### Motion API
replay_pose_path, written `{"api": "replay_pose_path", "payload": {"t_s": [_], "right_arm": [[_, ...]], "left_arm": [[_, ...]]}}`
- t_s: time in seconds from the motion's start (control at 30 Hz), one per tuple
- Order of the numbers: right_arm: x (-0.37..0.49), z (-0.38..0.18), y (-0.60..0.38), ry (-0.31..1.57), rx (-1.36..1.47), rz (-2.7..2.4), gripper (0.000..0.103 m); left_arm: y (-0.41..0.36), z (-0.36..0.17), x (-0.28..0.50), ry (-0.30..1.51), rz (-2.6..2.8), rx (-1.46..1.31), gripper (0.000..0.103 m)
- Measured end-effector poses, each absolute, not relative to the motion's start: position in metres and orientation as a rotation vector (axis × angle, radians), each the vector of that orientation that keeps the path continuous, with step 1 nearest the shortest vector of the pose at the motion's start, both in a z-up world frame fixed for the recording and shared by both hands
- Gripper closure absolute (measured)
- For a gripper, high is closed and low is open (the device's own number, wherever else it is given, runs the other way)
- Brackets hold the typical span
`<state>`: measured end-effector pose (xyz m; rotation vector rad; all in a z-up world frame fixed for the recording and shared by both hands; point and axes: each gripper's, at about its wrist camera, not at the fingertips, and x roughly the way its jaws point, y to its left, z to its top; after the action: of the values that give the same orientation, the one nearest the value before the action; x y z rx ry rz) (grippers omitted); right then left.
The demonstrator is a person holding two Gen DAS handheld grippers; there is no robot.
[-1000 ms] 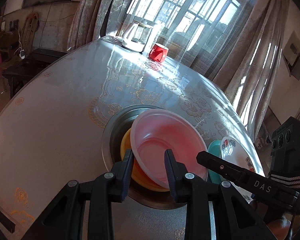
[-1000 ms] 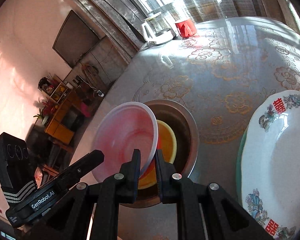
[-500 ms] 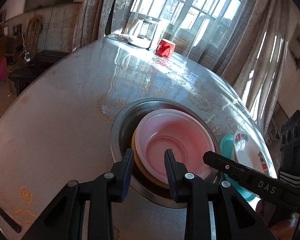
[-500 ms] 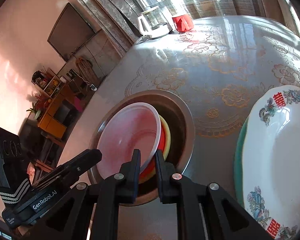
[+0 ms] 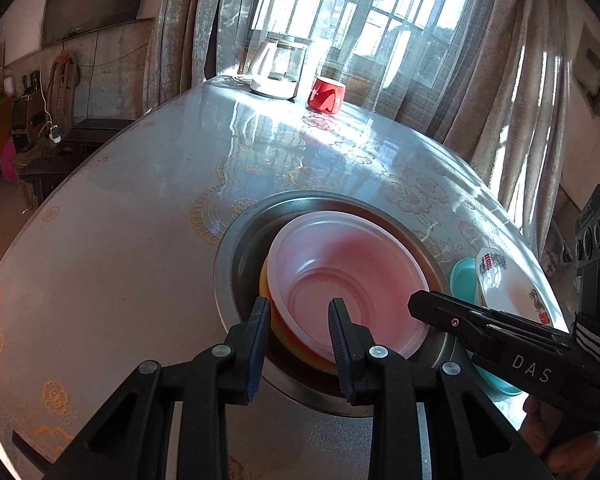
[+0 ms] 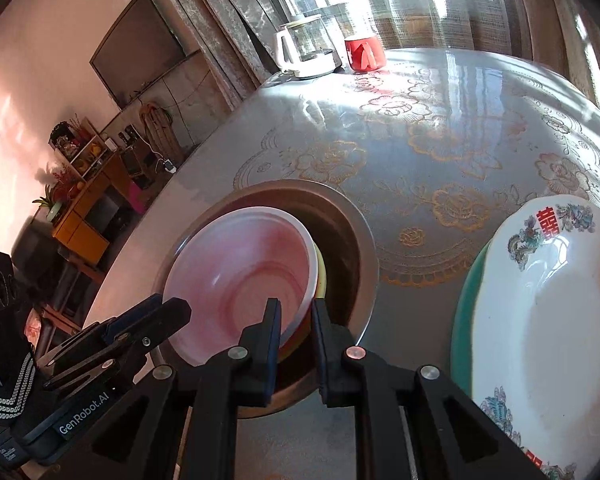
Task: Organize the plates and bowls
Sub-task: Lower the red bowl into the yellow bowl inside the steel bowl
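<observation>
A translucent pink bowl (image 5: pixel 348 276) rests nested on a yellow-orange bowl (image 5: pixel 265 280) inside a round steel basin (image 5: pixel 236 240) set in the table. My left gripper (image 5: pixel 298 316) is open and straddles the pink bowl's near rim. My right gripper (image 6: pixel 296 320) is open around the rim of the pink bowl (image 6: pixel 240 280) on its right side. A white patterned plate (image 6: pixel 548 312) lies on a teal plate (image 6: pixel 464 320) to the right of the basin.
A glass kettle (image 5: pixel 276 68) and a red cup (image 5: pixel 326 94) stand at the table's far edge by the curtained window. The round table (image 5: pixel 120 220) has a glossy floral cover. Furniture stands on the floor to the left.
The pink bowl came down from a tilted, raised hold and now sits level in the stack. My right gripper's jaws have spread apart off its rim.
</observation>
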<state>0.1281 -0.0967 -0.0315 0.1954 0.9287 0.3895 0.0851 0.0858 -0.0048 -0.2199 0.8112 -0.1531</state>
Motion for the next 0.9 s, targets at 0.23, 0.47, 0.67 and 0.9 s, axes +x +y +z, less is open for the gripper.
{"api": "replay_pose_path", "payload": {"t_s": [0.23, 0.47, 0.67, 0.9], "right_arm": [[0.131, -0.031, -0.08, 0.917, 0.05, 0.384, 0.082], [0.133, -0.034, -0.073, 0.894, -0.01, 0.345, 0.089], [0.137, -0.036, -0.072, 0.891, -0.019, 0.34, 0.092], [0.143, -0.037, -0.071, 0.877, -0.015, 0.336, 0.093]], "left_arm": [[0.083, -0.006, 0.086, 0.799, -0.136, -0.188, 0.073], [0.082, -0.008, 0.087, 0.79, -0.128, -0.167, 0.073], [0.082, -0.009, 0.089, 0.791, -0.128, -0.168, 0.073], [0.082, -0.01, 0.09, 0.787, -0.121, -0.173, 0.072]]}}
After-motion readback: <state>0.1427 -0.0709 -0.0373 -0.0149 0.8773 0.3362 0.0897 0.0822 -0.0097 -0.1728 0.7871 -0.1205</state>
